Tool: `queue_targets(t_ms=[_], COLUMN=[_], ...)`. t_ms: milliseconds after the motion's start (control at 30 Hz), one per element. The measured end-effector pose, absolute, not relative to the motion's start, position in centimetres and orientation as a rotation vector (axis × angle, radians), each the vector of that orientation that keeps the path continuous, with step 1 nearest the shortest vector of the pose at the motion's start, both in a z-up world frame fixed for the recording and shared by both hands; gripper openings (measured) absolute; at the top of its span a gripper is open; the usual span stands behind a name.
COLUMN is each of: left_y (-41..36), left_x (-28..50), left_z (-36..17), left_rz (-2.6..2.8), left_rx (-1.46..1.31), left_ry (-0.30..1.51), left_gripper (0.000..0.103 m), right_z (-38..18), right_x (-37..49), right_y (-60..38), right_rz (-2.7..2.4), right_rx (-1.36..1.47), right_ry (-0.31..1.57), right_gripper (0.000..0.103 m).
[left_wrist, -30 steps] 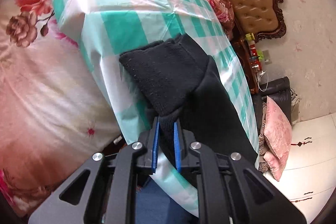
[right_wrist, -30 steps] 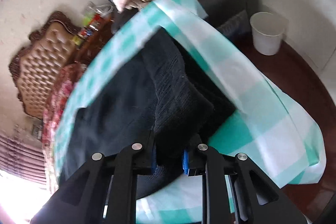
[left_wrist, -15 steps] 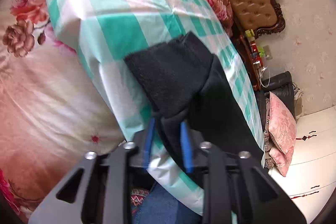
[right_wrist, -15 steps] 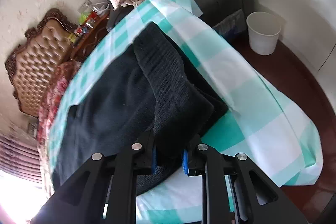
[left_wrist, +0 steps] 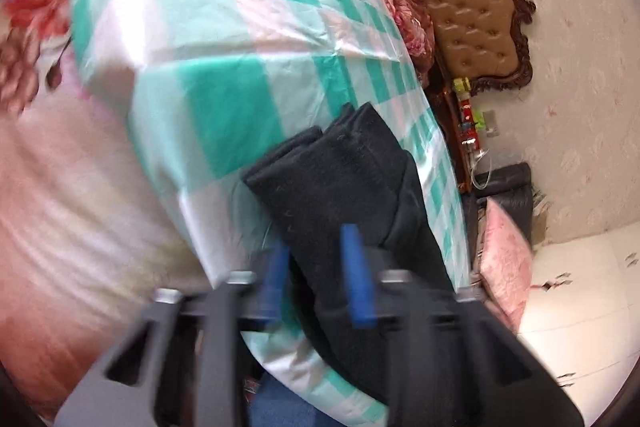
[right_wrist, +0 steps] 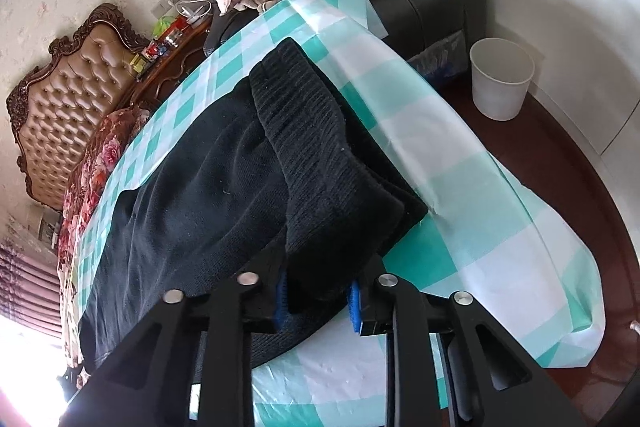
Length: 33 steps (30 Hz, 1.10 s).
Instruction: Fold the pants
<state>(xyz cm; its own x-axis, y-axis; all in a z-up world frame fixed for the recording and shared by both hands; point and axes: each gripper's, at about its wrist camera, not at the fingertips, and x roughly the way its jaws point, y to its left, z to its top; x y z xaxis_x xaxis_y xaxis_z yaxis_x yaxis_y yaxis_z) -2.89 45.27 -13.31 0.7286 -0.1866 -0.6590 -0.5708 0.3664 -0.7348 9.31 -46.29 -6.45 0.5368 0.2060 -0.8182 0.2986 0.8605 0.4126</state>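
Black pants point(right_wrist: 224, 195) lying on the checked cloth point(right_wrist: 472, 187), long axis running far-left from the near edge. Right gripper point(right_wrist: 318, 301) clamped on the folded-over cuff end. Left gripper point(left_wrist: 318, 273) parted, blue pads astride the same fold, gripping nothing. Right nearer for carrying the fold onward.

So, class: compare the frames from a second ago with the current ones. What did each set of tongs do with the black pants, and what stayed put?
The left tongs let go: their blue pads, pinched on the black pants a second ago, now stand apart with the fabric loose between them. The right tongs remain shut on the folded-over leg. The pants still lie folded on the green-checked cloth.
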Motion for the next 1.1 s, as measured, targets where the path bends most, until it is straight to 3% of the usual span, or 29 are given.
queue_targets(t_ms=[433,500,567,633,700,833,900,933,967,1100], left_y=[46.1,46.0,46.1,45.8,44.9,40.1,36.3,35.0,33.4,28.8], left_x=[0.8,0.6,-0.1,-1.4,-1.9,-0.5,1.0,1.5,2.1,3.4], left_z=[-12.8,-12.5,-11.6,-9.5,-7.1,-3.2,-1.9,-1.7,-1.6,-1.9], left_rz=[0.302,0.325,0.363,0.429,0.478,0.39,0.291,0.262,0.225,0.077], left_rx=[-1.111,-1.085,-1.073,-0.995,-0.872,-0.615,-0.475,-0.439,-0.405,-0.344], left_ry=[0.754,0.753,0.729,0.667,0.627,0.588,0.587,0.591,0.603,0.661], left_gripper=[0.013,0.019,0.022,0.041,0.051,0.066,0.069,0.07,0.07,0.07], right_z=[-6.2,-6.2,-5.7,-4.4,-3.1,-1.9,-2.4,-3.1,-3.9,-6.1], right_x=[6.8,6.8,6.6,5.9,5.3,6.0,6.9,7.7,8.2,9.2], right_y=[-45.9,-46.2,-46.4,-46.7,-47.1,-47.3,-47.2,-47.2,-47.4,-48.4], right_rz=[-0.089,-0.093,-0.096,-0.101,-0.116,-0.1,-0.08,-0.078,-0.101,-0.114], right_rx=[0.593,0.61,0.607,0.573,0.537,0.478,0.466,0.45,0.446,0.491], right_ry=[1.007,0.998,0.985,0.948,0.896,0.867,0.881,0.896,0.919,0.943], right_gripper=[0.019,0.019,0.033,0.042,0.051,0.052,0.054,0.051,0.04,0.034])
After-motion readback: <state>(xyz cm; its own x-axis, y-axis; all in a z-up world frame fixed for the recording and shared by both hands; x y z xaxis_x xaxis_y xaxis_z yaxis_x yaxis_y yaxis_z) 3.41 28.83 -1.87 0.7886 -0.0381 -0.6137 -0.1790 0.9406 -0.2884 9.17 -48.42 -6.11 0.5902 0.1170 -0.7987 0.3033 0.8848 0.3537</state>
